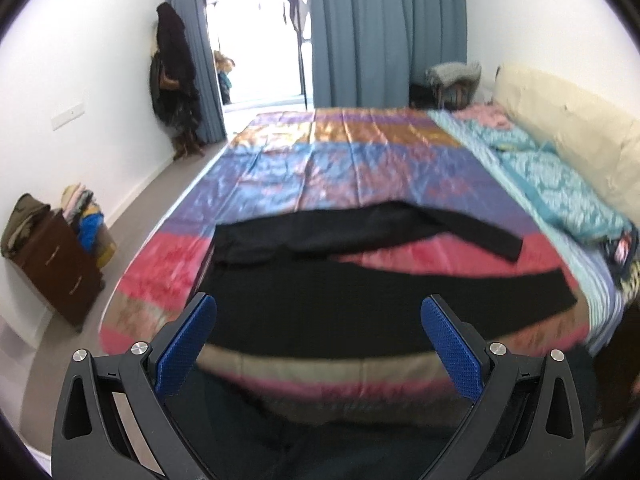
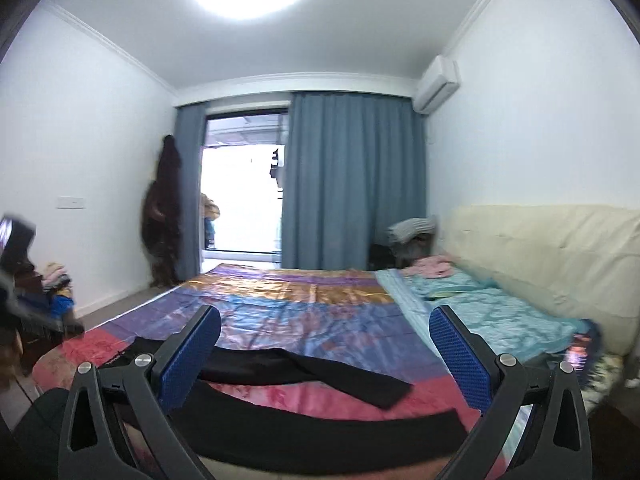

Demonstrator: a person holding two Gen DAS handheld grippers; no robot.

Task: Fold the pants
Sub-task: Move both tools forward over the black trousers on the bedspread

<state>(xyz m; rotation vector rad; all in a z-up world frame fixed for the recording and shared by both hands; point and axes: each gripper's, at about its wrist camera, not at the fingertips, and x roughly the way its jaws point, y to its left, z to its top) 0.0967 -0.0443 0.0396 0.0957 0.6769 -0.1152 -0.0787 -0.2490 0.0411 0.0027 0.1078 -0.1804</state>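
Note:
Black pants (image 1: 320, 280) lie spread flat on the near part of the bed's colourful striped cover (image 1: 340, 160), waist to the left, the two legs running right and splayed apart. My left gripper (image 1: 319, 312) is open and empty, held above the near leg. In the right wrist view the pants (image 2: 312, 368) lie low in front, and my right gripper (image 2: 325, 320) is open and empty above them, not touching.
A teal quilt (image 1: 552, 184) and a cream headboard (image 1: 568, 120) run along the bed's right side. A dark wooden cabinet (image 1: 56, 268) with piled clothes stands by the left wall. Blue curtains (image 1: 384, 32) and a bright balcony door are at the back.

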